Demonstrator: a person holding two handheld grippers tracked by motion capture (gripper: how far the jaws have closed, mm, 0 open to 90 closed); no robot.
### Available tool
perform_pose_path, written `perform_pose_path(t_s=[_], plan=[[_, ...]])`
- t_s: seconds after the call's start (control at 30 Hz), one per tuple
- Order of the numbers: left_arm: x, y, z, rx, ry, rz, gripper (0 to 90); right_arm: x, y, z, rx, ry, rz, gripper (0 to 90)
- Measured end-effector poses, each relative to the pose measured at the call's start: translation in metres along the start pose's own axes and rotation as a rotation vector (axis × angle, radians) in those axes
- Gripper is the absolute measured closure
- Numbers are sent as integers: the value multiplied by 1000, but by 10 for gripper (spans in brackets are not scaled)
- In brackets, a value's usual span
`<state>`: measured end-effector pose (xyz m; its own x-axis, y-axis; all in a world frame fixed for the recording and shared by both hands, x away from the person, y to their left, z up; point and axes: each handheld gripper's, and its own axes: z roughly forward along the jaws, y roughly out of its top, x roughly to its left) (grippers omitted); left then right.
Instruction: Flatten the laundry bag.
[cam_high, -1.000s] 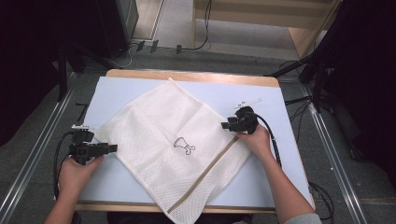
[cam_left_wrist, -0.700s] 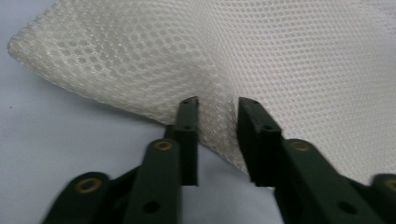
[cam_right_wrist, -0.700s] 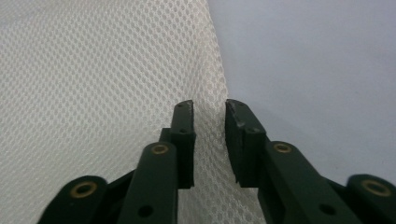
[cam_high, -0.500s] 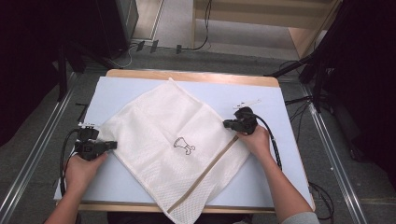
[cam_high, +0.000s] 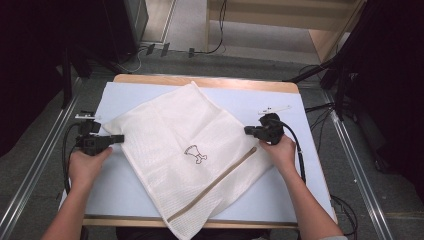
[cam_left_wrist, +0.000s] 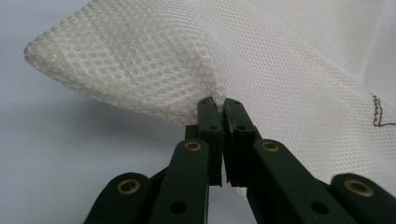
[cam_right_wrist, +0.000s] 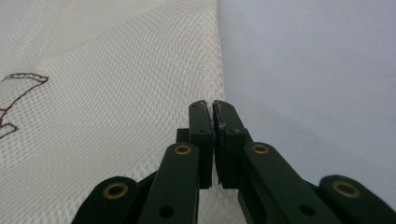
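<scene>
The left claw (cam_left_wrist: 219, 105) has slid outward and a little nearer the person over the last second, jaws pinched on the left corner of the mesh bag (cam_high: 190, 150), drawing it taut. The right claw (cam_right_wrist: 208, 106), jaws pressed together at the bag's right edge, has barely moved. The bag lies spread mid-bench (cam_high: 300, 190); this looks like flattening.

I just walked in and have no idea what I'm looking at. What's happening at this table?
A person at a table holds a hand-held gripper in each hand and works on a white mesh bag spread flat. The left gripper is pinched shut on the bag's left corner, lifting that edge slightly. The right gripper is closed at the bag's right edge; whether it has caught any mesh I can't tell. A zipper runs along one side.
</scene>
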<state>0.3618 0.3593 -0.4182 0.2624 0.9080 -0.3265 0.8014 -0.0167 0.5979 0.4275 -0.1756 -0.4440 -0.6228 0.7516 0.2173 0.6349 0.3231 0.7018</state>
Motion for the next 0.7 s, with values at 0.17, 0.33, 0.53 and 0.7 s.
perform_pose_path(t_s=[0.17, 0.33, 0.53, 0.7], plan=[[6, 24, 16, 2, -12, 11, 888, 9, -13, -7, 33, -30, 6, 884], [7, 38, 28, 4, -24, 23, 887, 20, -27, -15, 60, -35, 19, 883], [6, 51, 43, 0, -14, 35, 887, 31, -43, -20, 75, -26, 0, 876], [6, 60, 54, 12, -12, 38, 886, 40, -55, -21, 92, -11, 3, 871]])
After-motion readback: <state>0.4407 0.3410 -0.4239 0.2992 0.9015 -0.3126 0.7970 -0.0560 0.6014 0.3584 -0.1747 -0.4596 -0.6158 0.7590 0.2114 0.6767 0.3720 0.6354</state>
